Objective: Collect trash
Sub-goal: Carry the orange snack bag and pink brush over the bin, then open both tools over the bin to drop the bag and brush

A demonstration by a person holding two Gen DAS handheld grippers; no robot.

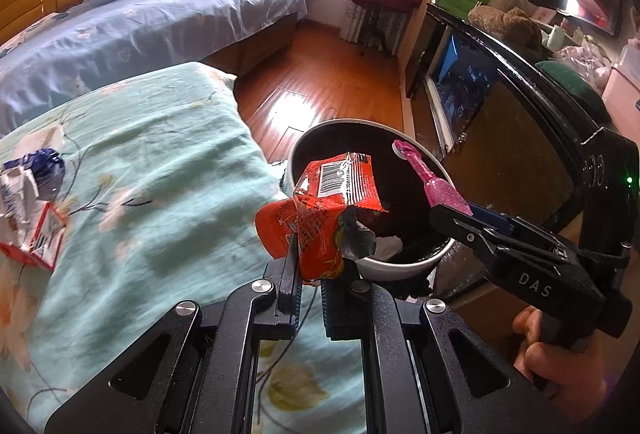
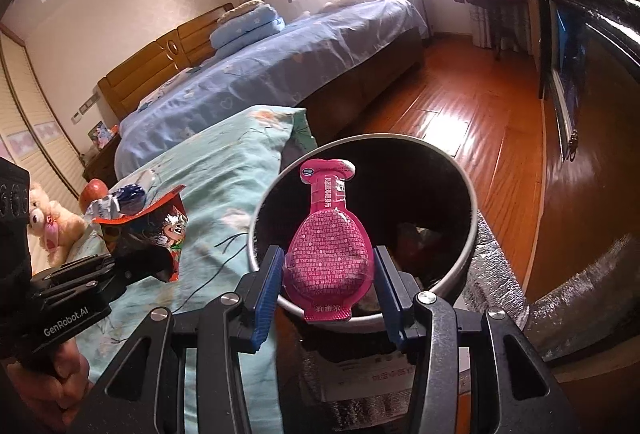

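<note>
My left gripper (image 1: 310,270) is shut on a crumpled red snack wrapper (image 1: 324,210) and holds it at the near rim of the round trash bin (image 1: 396,268). My right gripper (image 2: 326,274) is shut on a pink pouch (image 2: 326,246) and holds it over the bin (image 2: 472,202). The right gripper also shows in the left wrist view (image 1: 456,212) with the pouch (image 1: 428,178) sticking out over the bin. The left gripper with the wrapper (image 2: 156,230) shows at the left of the right wrist view. The bin has a black inside with some trash at the bottom.
More wrappers (image 1: 28,210) lie on the teal floral bedcover (image 1: 140,174) to the left. A blue bed (image 1: 140,26) stands behind. A dark cabinet (image 1: 500,94) is at the right, wooden floor (image 1: 320,82) beyond the bin. A teddy bear (image 2: 48,222) sits far left.
</note>
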